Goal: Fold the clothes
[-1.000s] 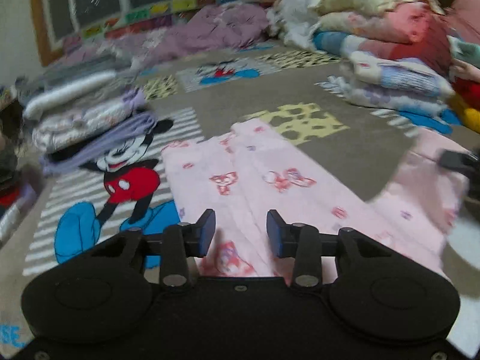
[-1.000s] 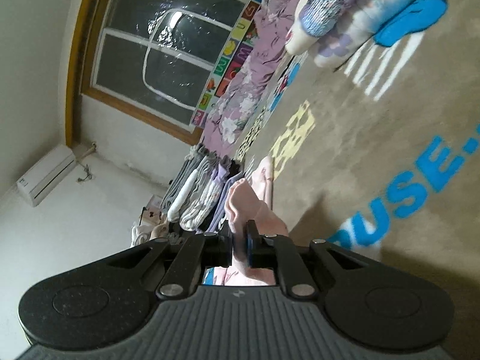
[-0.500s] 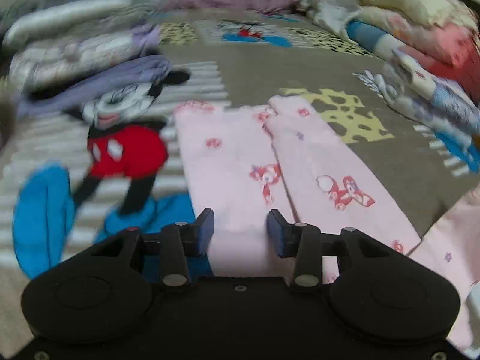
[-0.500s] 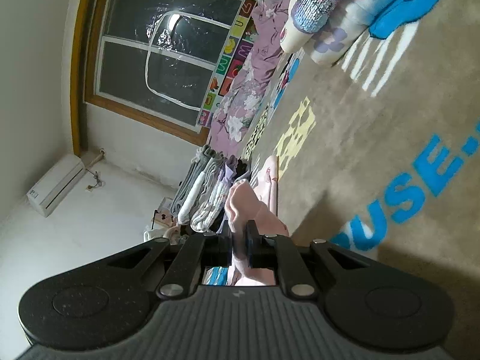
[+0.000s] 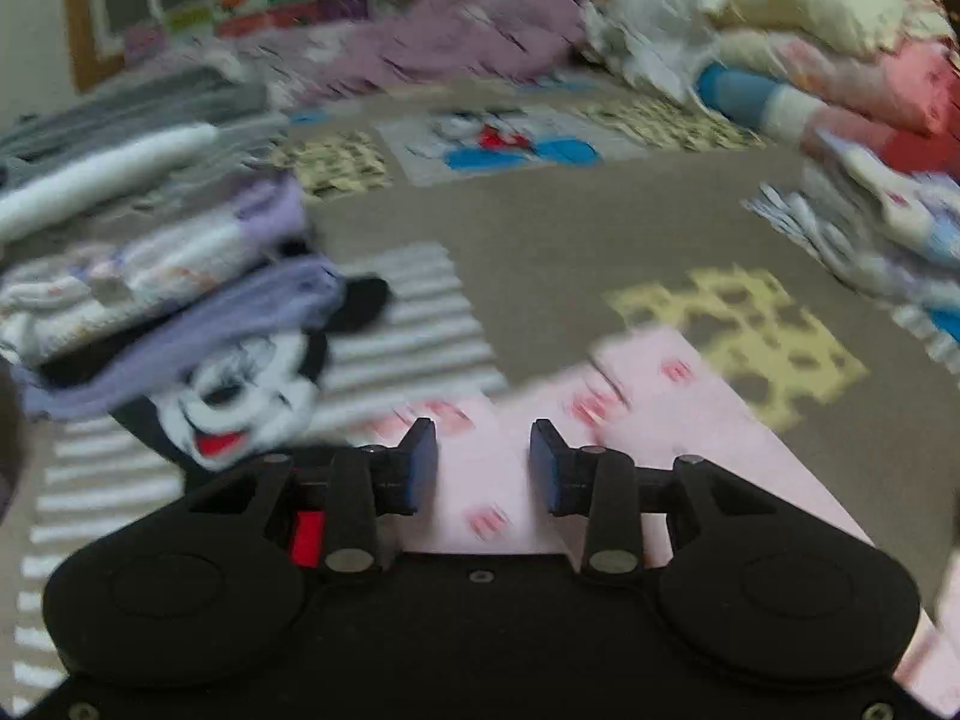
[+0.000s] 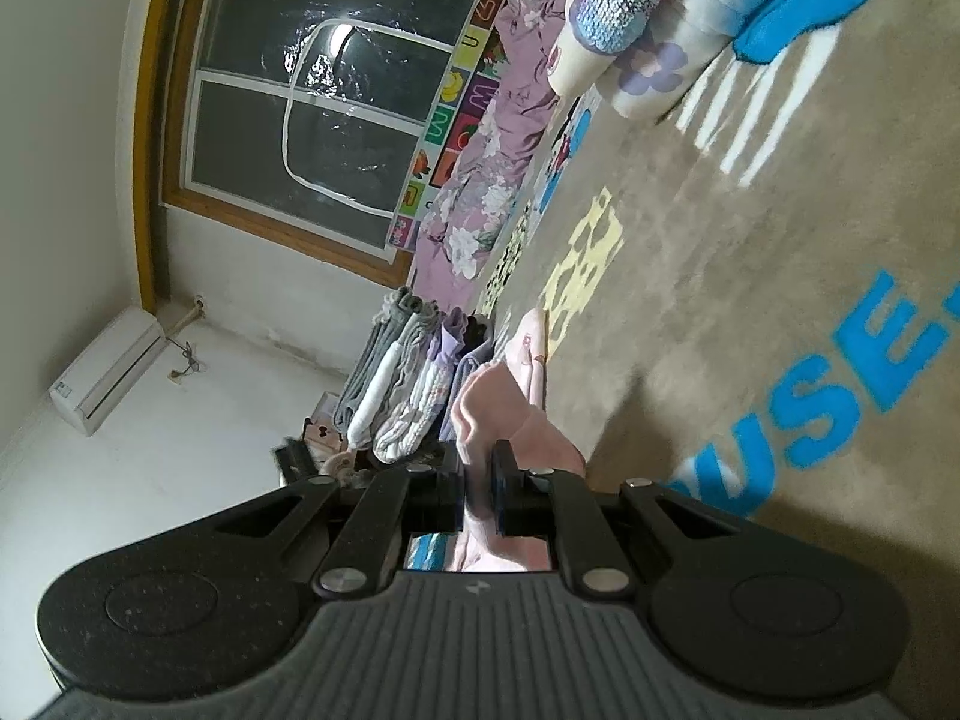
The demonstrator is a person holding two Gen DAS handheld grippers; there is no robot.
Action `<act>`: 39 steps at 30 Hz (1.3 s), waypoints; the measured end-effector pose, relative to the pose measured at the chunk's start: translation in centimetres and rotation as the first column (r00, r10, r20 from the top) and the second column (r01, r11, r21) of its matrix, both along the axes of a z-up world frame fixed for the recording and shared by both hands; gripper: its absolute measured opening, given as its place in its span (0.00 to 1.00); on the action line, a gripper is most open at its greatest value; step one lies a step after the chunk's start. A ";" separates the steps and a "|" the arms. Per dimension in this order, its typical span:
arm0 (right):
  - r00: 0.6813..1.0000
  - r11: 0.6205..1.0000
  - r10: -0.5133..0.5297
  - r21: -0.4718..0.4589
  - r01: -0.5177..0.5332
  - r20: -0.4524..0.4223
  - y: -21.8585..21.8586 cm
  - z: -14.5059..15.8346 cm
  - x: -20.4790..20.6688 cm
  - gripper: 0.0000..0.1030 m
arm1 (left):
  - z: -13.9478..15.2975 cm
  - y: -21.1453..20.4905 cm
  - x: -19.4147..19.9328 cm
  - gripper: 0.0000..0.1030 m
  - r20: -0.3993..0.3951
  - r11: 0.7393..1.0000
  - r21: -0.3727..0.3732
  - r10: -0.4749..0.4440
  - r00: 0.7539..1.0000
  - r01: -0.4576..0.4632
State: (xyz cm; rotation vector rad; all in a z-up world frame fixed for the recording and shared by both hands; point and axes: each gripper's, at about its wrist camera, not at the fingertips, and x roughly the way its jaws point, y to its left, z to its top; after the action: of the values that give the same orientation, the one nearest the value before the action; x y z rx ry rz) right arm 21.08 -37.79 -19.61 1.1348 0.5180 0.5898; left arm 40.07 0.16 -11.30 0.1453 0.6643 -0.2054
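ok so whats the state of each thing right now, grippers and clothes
left gripper: fingers closing, apart, nothing pinched, above the pink fabric
right gripper: shut on a bunched fold of the pink garment
pink garment: partly flat on the rug, one part lifted by the right gripper
folded stack: piled on the rug, untouched
bedding pile: heaped at the far right

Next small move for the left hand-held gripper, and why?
Probably lower it onto the pink garment and close. The left hand-held gripper hovers over the cloth, jaws closing on nothing, while the right hand-held gripper already pinches the fabric.
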 end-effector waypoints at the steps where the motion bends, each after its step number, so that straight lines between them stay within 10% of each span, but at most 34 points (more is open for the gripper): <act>1: 1.000 1.000 0.001 -0.001 -0.001 -0.001 0.0 -0.1 0.1 0.12 | -0.7 0.0 0.8 0.34 -0.036 1.000 -0.006 -0.004 0.999 0.004; 6: 1.000 1.000 0.008 -0.011 -0.008 0.007 0.2 -0.2 0.4 0.12 | -0.6 -0.6 0.6 0.34 -0.029 0.998 0.043 -0.041 0.999 0.042; 14: 1.000 0.999 -0.010 -0.031 0.011 0.026 0.2 0.1 -0.2 0.13 | 2.7 2.5 -14.3 0.66 0.128 0.996 -0.082 -0.033 0.991 0.043; 23: 0.997 0.994 -0.075 -0.079 0.077 0.033 -0.1 0.4 -1.7 0.12 | 1.0 3.2 -27.7 0.66 0.188 0.946 -0.174 -0.240 0.952 0.272; 39: 0.973 0.971 -0.226 -0.088 0.221 -0.043 0.6 4.1 -4.1 0.13 | -3.6 -0.3 -28.6 0.66 0.117 0.885 -0.076 -0.449 0.886 0.459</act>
State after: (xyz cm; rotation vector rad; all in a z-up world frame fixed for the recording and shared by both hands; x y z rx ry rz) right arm 17.00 -37.23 -15.54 1.1143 0.4481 0.3405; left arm 11.43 -0.16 -14.87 0.2109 0.5133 -0.6819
